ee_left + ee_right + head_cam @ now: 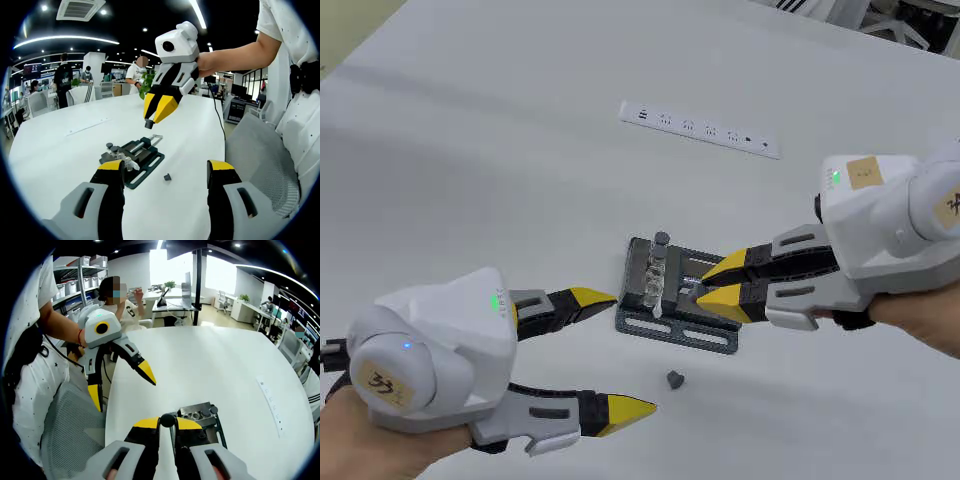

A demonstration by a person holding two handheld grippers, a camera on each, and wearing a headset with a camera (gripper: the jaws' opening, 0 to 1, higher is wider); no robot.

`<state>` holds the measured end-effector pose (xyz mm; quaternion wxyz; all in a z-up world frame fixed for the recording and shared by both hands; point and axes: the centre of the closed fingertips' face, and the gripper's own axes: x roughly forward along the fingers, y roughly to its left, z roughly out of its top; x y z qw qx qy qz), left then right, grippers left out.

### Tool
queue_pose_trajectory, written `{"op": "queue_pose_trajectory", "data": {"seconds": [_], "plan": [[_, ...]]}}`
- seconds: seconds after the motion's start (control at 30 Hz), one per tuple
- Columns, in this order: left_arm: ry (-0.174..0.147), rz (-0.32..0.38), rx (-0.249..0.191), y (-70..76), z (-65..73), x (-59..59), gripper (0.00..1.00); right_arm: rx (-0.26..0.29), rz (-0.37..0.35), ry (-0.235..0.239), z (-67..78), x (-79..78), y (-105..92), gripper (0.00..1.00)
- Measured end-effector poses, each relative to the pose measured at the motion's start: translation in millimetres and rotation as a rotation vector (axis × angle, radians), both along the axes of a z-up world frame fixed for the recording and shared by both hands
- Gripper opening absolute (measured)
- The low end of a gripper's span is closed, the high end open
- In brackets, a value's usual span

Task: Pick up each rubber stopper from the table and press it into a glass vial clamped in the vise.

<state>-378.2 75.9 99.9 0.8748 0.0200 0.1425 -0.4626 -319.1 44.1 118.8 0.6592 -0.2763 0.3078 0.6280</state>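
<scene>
The wide white table is carrying everything, and a long white power strip is lying well beyond both grippers. Just below the tips of the right gripper, the black metal bench vise is sitting flat and clamping a row of small clear glass vials. The vial at the end of the row farthest from the left gripper is already wearing a dark stopper.

The right gripper is pinching a small dark grey rubber stopper between its yellow tips, the jaws drawn nearly together on it. It is hovering just over the vise. The left gripper is hanging with its jaws wide apart and is holding nothing. A second loose grey stopper is lying on the table just ahead of it, between its tips and the vise base.

The step in hand looks like seating the held stopper. To do it well, I judge the right gripper should be lining the stopper squarely over an open vial mouth. It should be coming down straight rather than at a slant, and pressing gently so the glass is not being levered sideways. Which mouths are open I cannot tell.
</scene>
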Motion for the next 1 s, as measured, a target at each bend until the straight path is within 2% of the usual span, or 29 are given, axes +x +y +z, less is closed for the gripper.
{"op": "queue_pose_trajectory", "data": {"seconds": [0.07,0.23,0.3,0.37,0.53,0.73,0.8,1.0], "plan": [[-0.004,0.009,-0.008,2.2,-1.1,1.3,0.70,-0.015,0.001,-0.002,-2.0,6.6,3.4,0.05],[0.005,0.023,-0.032,5.1,-6.5,3.9,0.75,-0.063,0.013,-0.009,-10.7,28.0,13.7,0.05],[-0.004,0.032,-0.043,6.3,-7.4,5.5,0.80,-0.086,0.017,-0.008,-18.2,35.6,18.2,0.05],[0.011,0.035,-0.054,8.1,-10.4,6.8,0.82,-0.113,0.025,-0.010,-24.4,42.6,22.5,0.05],[0.014,0.037,-0.063,11.2,-15.3,9.2,0.85,-0.177,0.045,0.000,-41.6,54.6,27.2,0.05],[0.021,0.033,-0.076,11.1,-19.7,10.2,0.91,-0.244,0.068,0.012,-60.5,59.2,28.7,0.05],[0.032,0.031,-0.083,10.4,-22.1,9.6,0.92,-0.264,0.075,0.019,-67.4,60.1,29.0,0.05],[0.040,0.024,-0.096,8.0,-25.5,7.7,0.94,-0.310,0.085,0.024,-78.7,61.9,27.1,0.05]]}}
